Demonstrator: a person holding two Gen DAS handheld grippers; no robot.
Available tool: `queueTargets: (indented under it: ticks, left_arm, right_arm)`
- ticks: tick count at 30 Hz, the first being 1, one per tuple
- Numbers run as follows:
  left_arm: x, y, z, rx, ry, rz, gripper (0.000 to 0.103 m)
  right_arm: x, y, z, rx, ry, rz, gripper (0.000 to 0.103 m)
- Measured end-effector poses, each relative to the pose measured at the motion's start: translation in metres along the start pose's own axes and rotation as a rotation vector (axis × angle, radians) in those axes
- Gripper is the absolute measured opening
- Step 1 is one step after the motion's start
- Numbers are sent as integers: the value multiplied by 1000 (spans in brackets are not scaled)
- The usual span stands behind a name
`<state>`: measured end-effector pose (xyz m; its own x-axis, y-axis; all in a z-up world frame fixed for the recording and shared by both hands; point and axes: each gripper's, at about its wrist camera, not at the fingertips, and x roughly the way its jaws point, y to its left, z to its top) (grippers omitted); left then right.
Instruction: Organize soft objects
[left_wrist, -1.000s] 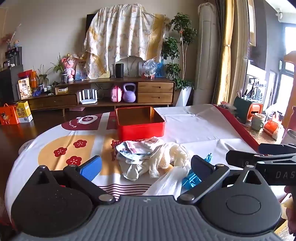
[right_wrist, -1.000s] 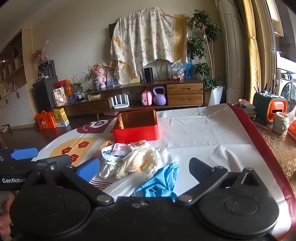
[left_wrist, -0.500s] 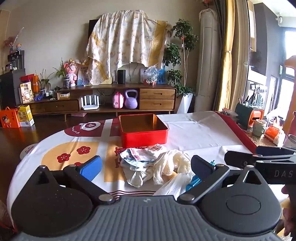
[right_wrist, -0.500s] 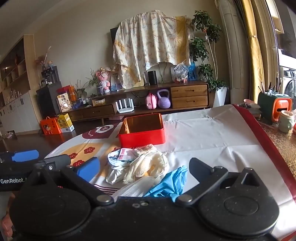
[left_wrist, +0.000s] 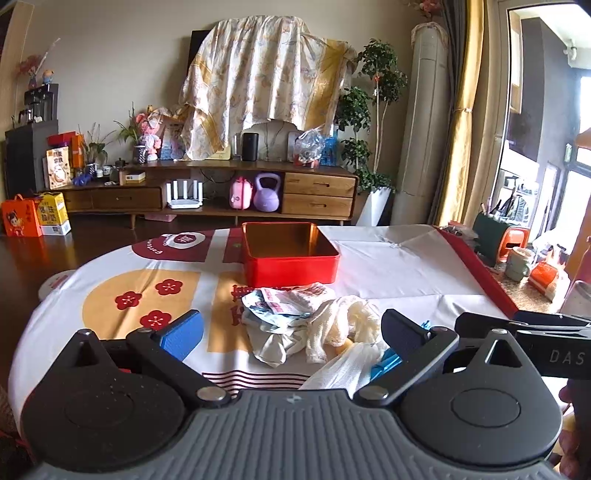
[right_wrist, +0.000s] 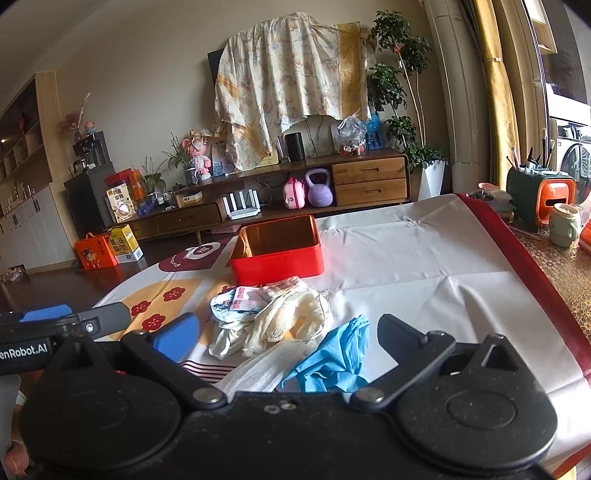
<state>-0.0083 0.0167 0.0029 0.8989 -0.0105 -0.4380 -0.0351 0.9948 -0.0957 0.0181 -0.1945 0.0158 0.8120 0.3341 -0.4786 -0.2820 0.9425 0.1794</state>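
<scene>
A pile of soft things lies on the table in front of an empty red tin box (left_wrist: 290, 256) (right_wrist: 277, 247): a printed cloth (left_wrist: 280, 302) (right_wrist: 243, 297), a cream knitted cloth (left_wrist: 343, 323) (right_wrist: 291, 315), a white gauze piece (left_wrist: 347, 369) (right_wrist: 258, 369) and a blue glove (right_wrist: 336, 360) (left_wrist: 384, 363). My left gripper (left_wrist: 291, 330) is open and empty, just short of the pile. My right gripper (right_wrist: 288, 332) is open and empty over the glove and gauze. Each gripper shows at the edge of the other's view.
The table wears a white cover (right_wrist: 424, 266) with a red border on the right. A green mug (right_wrist: 563, 225) and an orange-and-green holder (right_wrist: 539, 195) stand beyond that border. A wooden TV cabinet (left_wrist: 221, 192) lines the far wall.
Both wrist views have tilted up and drawn back a little, so the pile and the box sit lower in the frame. Both grippers stay open. The soft things have not moved.
</scene>
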Motion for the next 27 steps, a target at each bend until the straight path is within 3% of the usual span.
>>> queueTargets:
  ticks: [27]
  left_arm:
    - [-4, 1, -3, -4, -2, 25, 103]
  right_arm:
    - [-1, -2, -4, 4, 11, 15, 103]
